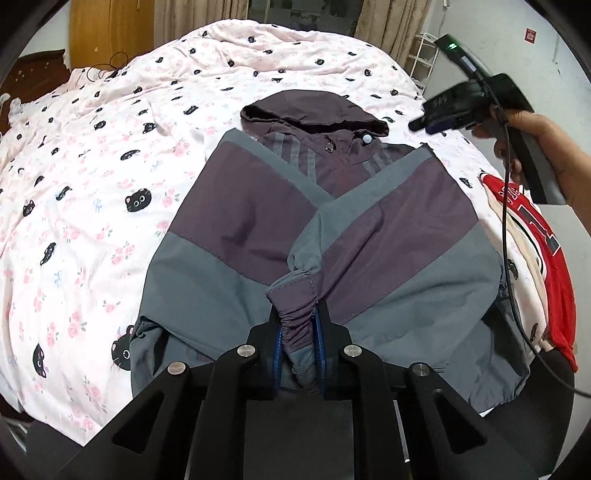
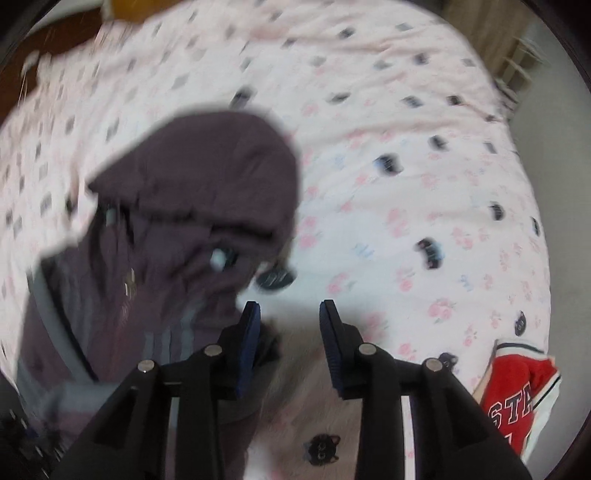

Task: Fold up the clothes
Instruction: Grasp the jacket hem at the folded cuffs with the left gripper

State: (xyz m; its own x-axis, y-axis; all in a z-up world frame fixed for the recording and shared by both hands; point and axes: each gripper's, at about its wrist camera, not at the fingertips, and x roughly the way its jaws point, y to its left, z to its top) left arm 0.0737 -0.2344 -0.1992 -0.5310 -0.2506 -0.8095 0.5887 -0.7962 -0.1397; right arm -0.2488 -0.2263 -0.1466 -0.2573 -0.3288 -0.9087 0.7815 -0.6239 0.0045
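Observation:
A purple and grey hooded jacket (image 1: pixel 258 206) lies on the bed, hood (image 1: pixel 314 114) at the far end, both sleeves folded across its front. My left gripper (image 1: pixel 299 332) is shut on the gathered sleeve cuff (image 1: pixel 295 317) at the jacket's near edge. The right gripper (image 1: pixel 447 114) is seen in the left wrist view in a hand at the upper right, above the bed beside the hood. In the blurred right wrist view, my right gripper (image 2: pixel 290 314) is open with nothing between its fingers, just right of the jacket's hood (image 2: pixel 207 177) and shoulder.
A pink duvet with black cat faces (image 1: pixel 110 147) covers the bed. A folded red and white jersey (image 1: pixel 539 240) lies at the right edge, also in the right wrist view as the jersey (image 2: pixel 517 395). A white rack (image 1: pixel 424 59), curtains and a wooden wardrobe (image 1: pixel 110 33) stand behind.

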